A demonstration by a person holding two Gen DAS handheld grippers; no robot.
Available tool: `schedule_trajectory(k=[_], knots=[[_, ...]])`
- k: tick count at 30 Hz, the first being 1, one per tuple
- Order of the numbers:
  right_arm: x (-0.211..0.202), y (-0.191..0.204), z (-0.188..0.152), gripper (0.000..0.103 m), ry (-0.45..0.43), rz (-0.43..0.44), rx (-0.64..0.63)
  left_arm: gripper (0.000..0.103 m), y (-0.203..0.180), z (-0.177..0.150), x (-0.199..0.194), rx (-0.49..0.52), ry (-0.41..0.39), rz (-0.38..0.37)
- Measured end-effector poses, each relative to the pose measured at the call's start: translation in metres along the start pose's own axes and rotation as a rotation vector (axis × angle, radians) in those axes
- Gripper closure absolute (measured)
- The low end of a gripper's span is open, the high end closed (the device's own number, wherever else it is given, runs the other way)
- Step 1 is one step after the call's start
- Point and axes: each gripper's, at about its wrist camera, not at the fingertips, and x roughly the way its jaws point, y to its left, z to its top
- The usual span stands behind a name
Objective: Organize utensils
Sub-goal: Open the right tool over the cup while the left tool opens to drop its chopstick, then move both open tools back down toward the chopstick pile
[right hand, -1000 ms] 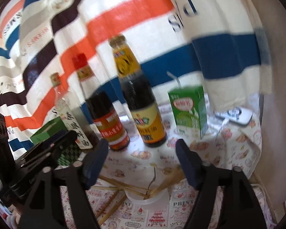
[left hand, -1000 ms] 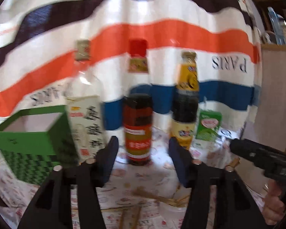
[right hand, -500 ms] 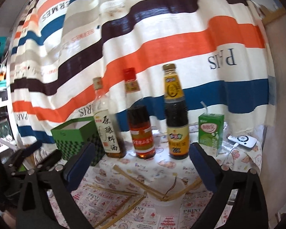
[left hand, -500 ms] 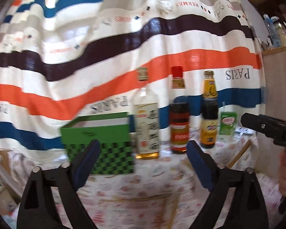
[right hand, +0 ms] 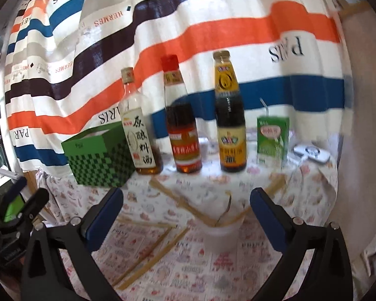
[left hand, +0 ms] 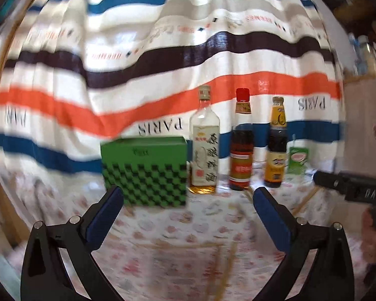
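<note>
The left gripper (left hand: 188, 197) is held open and empty facing the green box (left hand: 144, 170), while the chopsticks (right hand: 150, 253), lying diagonally on the table, are nearer the open, empty right gripper (right hand: 186, 198).

left tongs (left hand: 188, 200): spread, empty | green box (left hand: 144, 170) ahead | chopsticks (left hand: 228, 271), possibly, blurred

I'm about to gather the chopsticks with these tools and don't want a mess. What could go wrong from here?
1. The white cup holds leaning chopsticks and a utensil; tugging one could tip it.
2. Three tall bottles stand just behind; a wide swing of the open right tool might topple them.
3. Loose chopsticks lie flat on the tablecloth and may slip from the pads.
</note>
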Motion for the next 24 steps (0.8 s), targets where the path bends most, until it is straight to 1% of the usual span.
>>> schedule_trajectory(k=[1,3,6,8,10,12,13,14,15,16,18,20,23,24], knots=[[-0.002,0.0,-0.005,0.002,-0.003,-0.007,-0.001,0.001,0.001,-0.008,0.0,-0.031,0.01,0.005],[-0.003,-0.001,-0.016,0.002,-0.007,-0.02,0.024,0.001,0.0,-0.022,-0.002,-0.042,-0.003,0.035],[0.003,-0.004,-0.031,0.002,0.019,0.0,0.066,0.001,-0.004,-0.043,0.001,0.019,0.007,0.072],[0.013,-0.003,-0.042,0.002,0.056,-0.004,0.068,0.001,-0.004,-0.051,0.003,0.056,0.02,0.075],[0.025,0.001,-0.051,0.002,0.097,-0.024,0.032,0.001,-0.003,-0.055,0.002,0.073,0.015,0.072],[0.035,0.003,-0.061,0.001,0.102,-0.051,-0.017,0.001,-0.001,-0.059,0.001,0.093,-0.012,0.069],[0.042,0.003,-0.066,0.0,0.114,-0.068,-0.04,0.001,0.001,-0.06,0.001,0.106,-0.03,0.085],[0.051,0.003,-0.071,0.0,0.144,-0.088,-0.058,0.001,0.005,-0.062,0.003,0.112,-0.039,0.121],[0.061,0.001,-0.077,0.0,0.186,-0.111,-0.064,0.001,0.009,-0.064,0.007,0.103,-0.026,0.135],[0.067,-0.001,-0.08,0.0,0.216,-0.119,-0.057,0.001,0.016,-0.066,0.012,0.077,0.004,0.132],[0.073,-0.005,-0.084,0.0,0.257,-0.081,-0.029,0.001,0.027,-0.07,0.019,0.035,0.034,0.131],[0.075,-0.008,-0.085,0.0,0.265,-0.07,-0.017,0.001,0.031,-0.075,0.024,0.028,0.055,0.137],[0.079,-0.011,-0.089,0.0,0.277,-0.099,-0.019,0.001,0.03,-0.084,0.031,0.043,0.089,0.151],[0.082,-0.013,-0.092,0.0,0.285,-0.1,-0.012,0.001,0.029,-0.087,0.032,0.057,0.09,0.166]])
